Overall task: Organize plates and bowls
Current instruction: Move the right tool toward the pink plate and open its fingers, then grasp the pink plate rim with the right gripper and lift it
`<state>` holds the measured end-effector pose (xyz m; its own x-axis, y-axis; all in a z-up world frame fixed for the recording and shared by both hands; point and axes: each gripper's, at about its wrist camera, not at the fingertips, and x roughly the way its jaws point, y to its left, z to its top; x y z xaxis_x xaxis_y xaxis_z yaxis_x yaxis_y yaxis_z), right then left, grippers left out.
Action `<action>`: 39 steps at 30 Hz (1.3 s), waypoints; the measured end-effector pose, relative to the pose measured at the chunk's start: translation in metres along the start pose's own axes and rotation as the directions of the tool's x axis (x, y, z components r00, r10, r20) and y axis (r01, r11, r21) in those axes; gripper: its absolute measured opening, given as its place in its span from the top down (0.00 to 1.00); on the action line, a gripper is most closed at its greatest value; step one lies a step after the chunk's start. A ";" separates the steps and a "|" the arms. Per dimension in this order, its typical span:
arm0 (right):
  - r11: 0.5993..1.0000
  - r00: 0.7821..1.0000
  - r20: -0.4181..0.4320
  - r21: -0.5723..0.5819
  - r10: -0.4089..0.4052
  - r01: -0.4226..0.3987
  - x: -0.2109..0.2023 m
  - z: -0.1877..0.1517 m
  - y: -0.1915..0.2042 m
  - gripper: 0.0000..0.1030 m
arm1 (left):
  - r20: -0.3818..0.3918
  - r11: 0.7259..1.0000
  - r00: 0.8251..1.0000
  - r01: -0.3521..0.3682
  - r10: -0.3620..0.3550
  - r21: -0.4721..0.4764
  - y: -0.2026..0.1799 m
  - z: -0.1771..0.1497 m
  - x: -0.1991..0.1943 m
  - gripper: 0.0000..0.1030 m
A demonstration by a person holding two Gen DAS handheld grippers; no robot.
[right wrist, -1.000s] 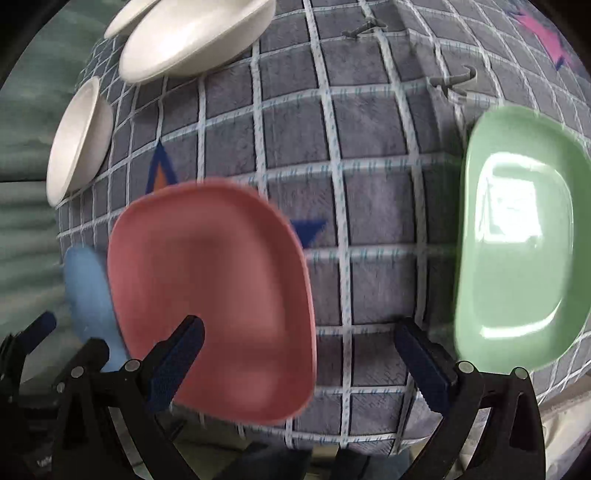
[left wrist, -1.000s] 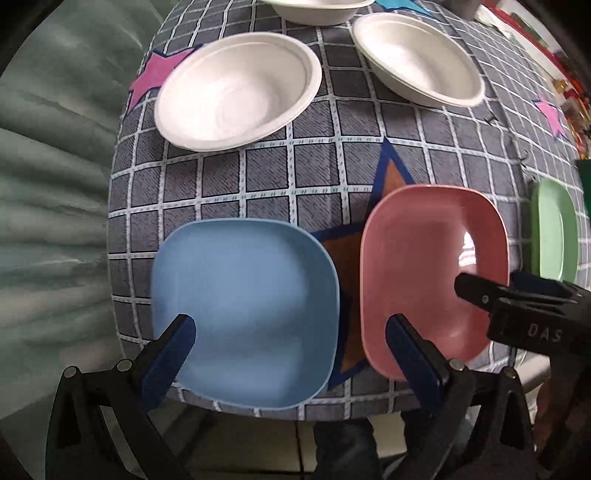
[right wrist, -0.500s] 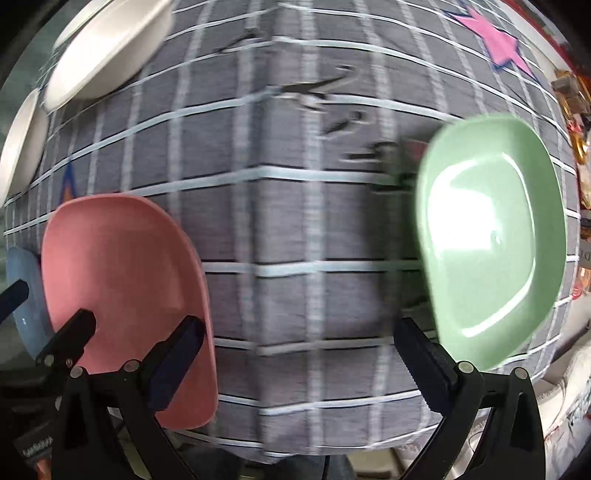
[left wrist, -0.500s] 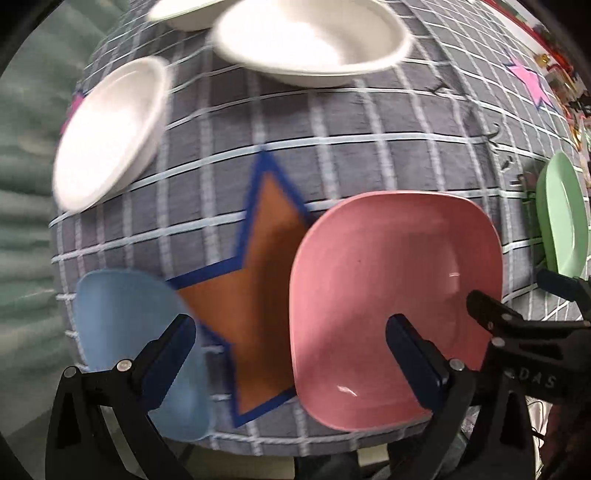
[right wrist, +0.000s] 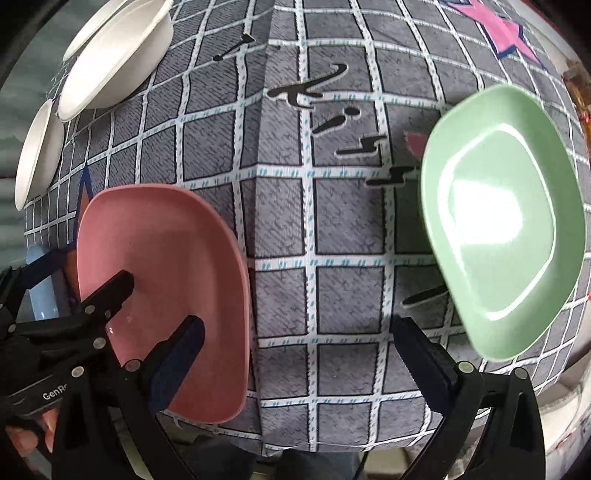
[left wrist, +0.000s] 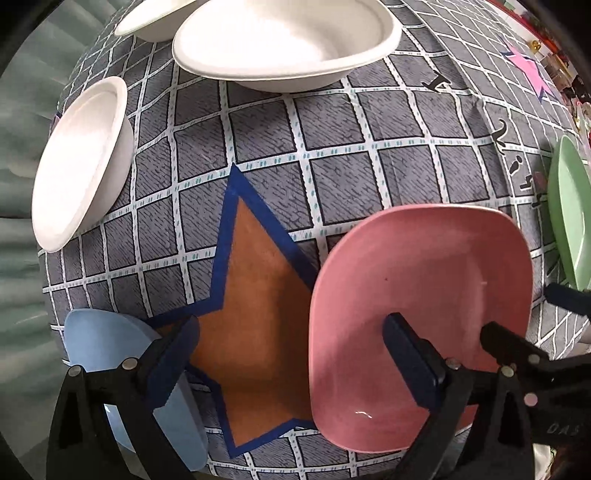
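A pink plate [left wrist: 417,295] lies near the table's front edge, also in the right wrist view [right wrist: 162,280]. A blue plate [left wrist: 110,343] lies to its left, partly under my left finger. A green plate [right wrist: 506,221] lies at the right, seen edge-on in the left wrist view [left wrist: 569,206]. Three white bowls stand further back: one left [left wrist: 77,162], one centre [left wrist: 288,40], one behind [left wrist: 147,22]. My left gripper [left wrist: 291,354] is open, its right finger over the pink plate's near side. My right gripper [right wrist: 299,350] is open over bare cloth between pink and green plates.
The table wears a grey checked cloth [left wrist: 369,147] with an orange star [left wrist: 255,306] between blue and pink plates and a pink star [right wrist: 502,26] at the far right. The table's front edge runs just below both grippers. A green curtain [left wrist: 18,184] hangs left.
Both grippers have swung right: the left from over the blue plate to between blue and pink plates, the right from the pink plate toward the green plate. Both stay open.
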<state>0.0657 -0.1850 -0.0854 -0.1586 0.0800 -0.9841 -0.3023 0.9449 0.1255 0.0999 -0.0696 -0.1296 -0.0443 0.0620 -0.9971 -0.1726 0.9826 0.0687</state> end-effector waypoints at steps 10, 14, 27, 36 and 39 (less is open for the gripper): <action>0.997 0.997 -0.025 0.033 -0.068 0.069 0.028 -0.016 0.020 0.00 | 0.038 0.996 0.996 0.086 -0.086 -0.001 0.032 -0.002 0.035 0.19; 1.000 1.000 0.009 0.008 -0.016 0.016 0.012 -0.011 0.026 0.35 | 0.023 0.991 0.992 0.124 -0.125 0.053 0.009 -0.007 0.027 0.42; 0.995 0.992 -0.072 0.021 0.100 -0.099 0.011 -0.063 0.032 0.69 | -0.027 0.983 0.988 0.152 -0.150 0.100 -0.017 -0.046 0.010 0.56; 0.992 0.987 -0.094 0.017 0.128 -0.127 0.007 -0.117 0.058 0.69 | 0.006 0.981 0.987 0.160 -0.162 0.106 0.011 -0.101 -0.025 0.56; 0.990 0.986 -0.096 0.023 0.139 -0.138 0.002 -0.123 0.092 0.69 | 0.012 0.980 0.983 0.179 -0.181 0.085 0.033 -0.121 -0.045 0.56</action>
<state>-0.0775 -0.1370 -0.0604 -0.2891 0.1800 -0.9402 -0.2563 0.9318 0.2572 -0.0232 -0.0611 -0.0783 -0.0001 -0.1144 -0.9934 -0.0931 0.9891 -0.1139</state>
